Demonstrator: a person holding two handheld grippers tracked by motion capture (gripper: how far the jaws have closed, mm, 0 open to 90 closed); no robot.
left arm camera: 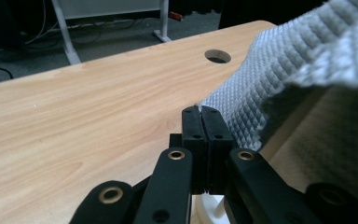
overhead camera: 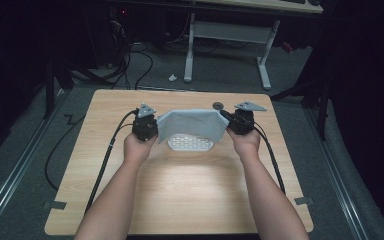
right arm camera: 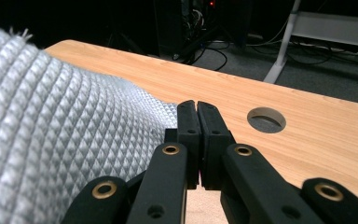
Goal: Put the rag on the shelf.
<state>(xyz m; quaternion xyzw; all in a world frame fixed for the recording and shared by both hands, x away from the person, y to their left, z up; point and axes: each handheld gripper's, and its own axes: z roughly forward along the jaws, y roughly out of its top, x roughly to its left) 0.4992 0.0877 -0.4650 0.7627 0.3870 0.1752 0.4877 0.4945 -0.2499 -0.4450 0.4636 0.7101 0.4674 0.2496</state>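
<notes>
While stretched left to right between both grippers:
Cloth (overhead camera: 192, 125): sagging over white dish (overhead camera: 190, 144).
Left gripper (overhead camera: 145, 125): clamped on left corner.
Right gripper (overhead camera: 240, 121): clamped on right corner.

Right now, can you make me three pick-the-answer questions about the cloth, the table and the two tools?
1. Where is the grey cloth?
A. Stretched between the left tool and the right tool
B. Folded at the table's near edge
C. On the floor

2. How many round holes does the wooden table have?
A. Three
B. One
C. None

3. How do the jaws of both tools stand?
A. Wide open
C. One open, one shut
B. Shut on the cloth

Answers:
1 A, the high view shows each tool holding one end of the cloth, above a white perforated object.
2 B, a single hole sits near the far edge.
3 B, both gripper views show the black jaws pressed together with cloth at them.
</notes>
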